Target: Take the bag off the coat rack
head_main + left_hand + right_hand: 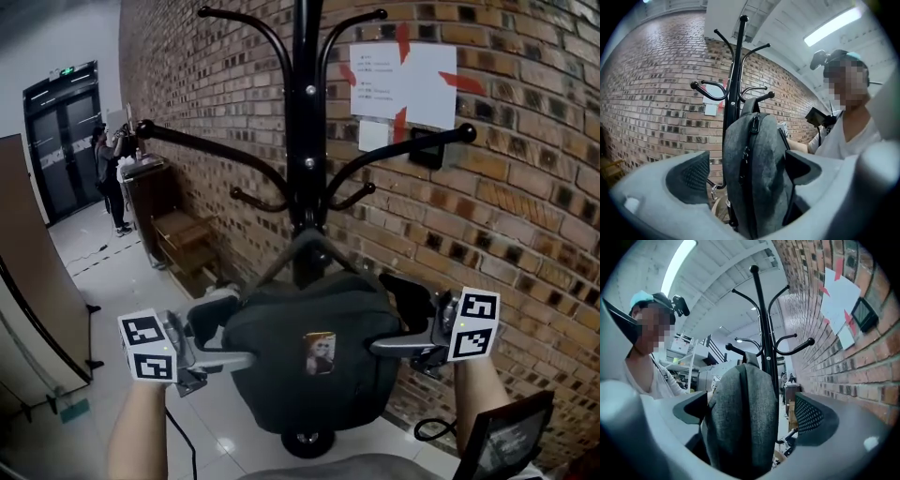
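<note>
A dark grey bag hangs by its top loop from the black coat rack, against the pole. My left gripper is at the bag's left side and my right gripper at its right side. In the left gripper view the bag stands between wide-apart jaws, with a gap at the left pad. In the right gripper view the bag also fills the space between the jaws, clear of the right pad. Both grippers are open.
A brick wall with taped papers is right behind the rack. The rack's lower arms reach out above the bag. A wooden cabinet and a person are far left. A dark screen sits at bottom right.
</note>
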{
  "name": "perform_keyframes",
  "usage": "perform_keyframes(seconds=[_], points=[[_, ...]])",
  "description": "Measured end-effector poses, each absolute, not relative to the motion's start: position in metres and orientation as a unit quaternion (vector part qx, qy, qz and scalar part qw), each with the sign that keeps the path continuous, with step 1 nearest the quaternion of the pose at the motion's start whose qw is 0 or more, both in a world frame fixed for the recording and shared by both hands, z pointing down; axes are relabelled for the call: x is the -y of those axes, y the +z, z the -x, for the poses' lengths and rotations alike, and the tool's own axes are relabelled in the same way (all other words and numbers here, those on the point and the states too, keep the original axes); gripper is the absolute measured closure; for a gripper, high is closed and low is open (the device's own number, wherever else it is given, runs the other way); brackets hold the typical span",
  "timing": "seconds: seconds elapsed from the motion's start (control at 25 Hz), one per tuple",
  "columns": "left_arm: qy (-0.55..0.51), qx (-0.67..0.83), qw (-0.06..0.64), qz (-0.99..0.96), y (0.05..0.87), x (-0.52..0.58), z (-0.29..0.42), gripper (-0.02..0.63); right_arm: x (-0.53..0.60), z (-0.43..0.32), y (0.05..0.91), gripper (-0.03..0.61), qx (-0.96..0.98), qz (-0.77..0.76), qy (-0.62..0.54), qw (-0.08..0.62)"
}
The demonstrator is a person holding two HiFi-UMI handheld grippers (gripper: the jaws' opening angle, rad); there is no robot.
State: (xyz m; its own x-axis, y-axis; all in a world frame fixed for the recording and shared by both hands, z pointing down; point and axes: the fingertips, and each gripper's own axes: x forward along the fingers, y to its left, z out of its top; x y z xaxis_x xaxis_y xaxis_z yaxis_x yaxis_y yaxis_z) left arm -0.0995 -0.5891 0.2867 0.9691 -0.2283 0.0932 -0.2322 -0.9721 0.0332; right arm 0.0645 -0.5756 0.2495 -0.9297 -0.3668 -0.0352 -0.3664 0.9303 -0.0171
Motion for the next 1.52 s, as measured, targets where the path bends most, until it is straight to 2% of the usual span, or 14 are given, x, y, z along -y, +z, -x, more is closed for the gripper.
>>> perform_keyframes(seconds=[0.08,0.24,0.36,0.48,0.84,1.04,1.28,1.52], points=[[0.046,0.096,0.026,-0.994,0.290,0.588,0.096,0.106,0.574,-0.061,0.253,0.009,-0.986,0.164,-0.012,0.015],[0.056,0.067,0.033,-0.996,0.299,0.584,0.084,0.107,0.568,-0.041,0.278,0.011,-0.990,0.129,-0.005,-0.049],[0.048,0.057,0.044,-0.996,0.301,0.583,0.076,0.112,0.567,-0.032,0.286,0.015,-0.992,0.115,-0.028,-0.053],[0.046,0.055,0.052,-0.996,0.302,0.583,0.074,0.150,0.566,-0.033,0.287,0.063,-0.992,0.112,-0.033,-0.051],[0.044,0.088,0.058,-0.993,0.300,0.586,0.076,0.277,0.570,-0.034,0.289,0.302,-0.984,0.163,-0.011,-0.068],[0.046,0.109,0.060,-0.991,0.298,0.587,0.076,0.357,0.570,-0.035,0.287,0.379,-0.982,0.177,-0.005,-0.069],[0.046,0.122,0.071,-0.989,0.296,0.586,0.075,0.406,0.570,-0.035,0.285,0.423,-0.980,0.184,0.002,-0.075],[0.045,0.130,0.067,-0.988,0.290,0.582,0.078,0.419,0.567,-0.032,0.279,0.437,-0.978,0.192,0.009,-0.075]])
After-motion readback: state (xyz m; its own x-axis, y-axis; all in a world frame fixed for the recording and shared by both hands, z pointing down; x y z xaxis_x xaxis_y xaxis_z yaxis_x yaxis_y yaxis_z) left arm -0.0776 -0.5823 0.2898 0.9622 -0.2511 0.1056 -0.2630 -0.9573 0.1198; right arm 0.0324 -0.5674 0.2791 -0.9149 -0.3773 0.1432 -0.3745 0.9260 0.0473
